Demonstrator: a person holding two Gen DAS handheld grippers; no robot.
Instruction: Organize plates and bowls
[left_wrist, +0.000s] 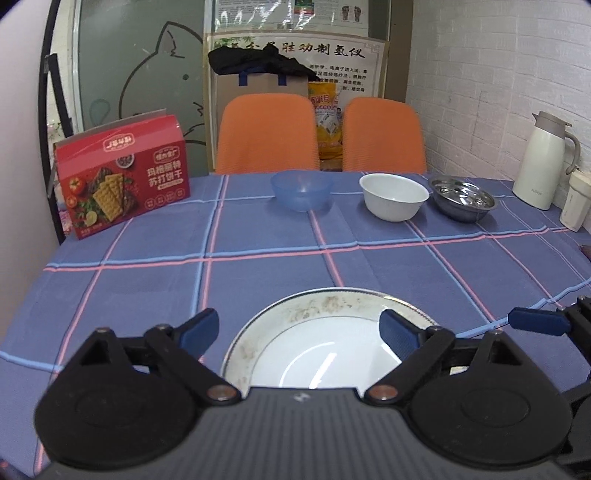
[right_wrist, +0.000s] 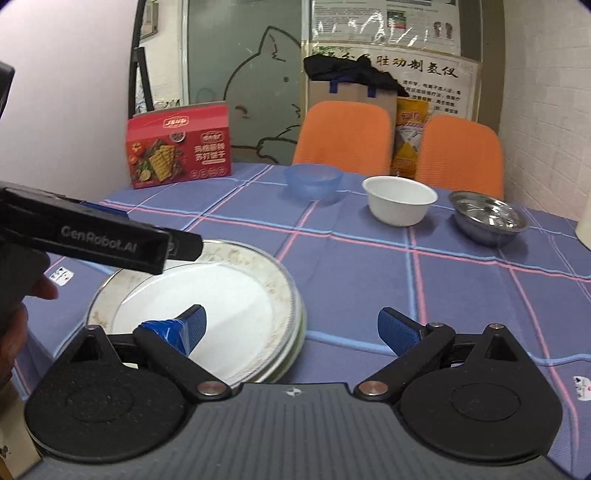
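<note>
Both grippers black plastic: ribbed grey-black housing, two round discs, angled link arms with silver rivets, blue textured finger pads (left_wrist: 397, 334). Left gripper (left_wrist: 299, 328) side reads "GenRobot.AI". Right gripper (right_wrist: 291, 326) left pad wrapped in glossy blue tape.

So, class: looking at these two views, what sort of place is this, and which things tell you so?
Probably a dining corner in a small office or shop back room. A table with a checked tablecloth holds bowls and a stack of plates, orange chairs stand behind it, and printed posters cover the wall.
</note>
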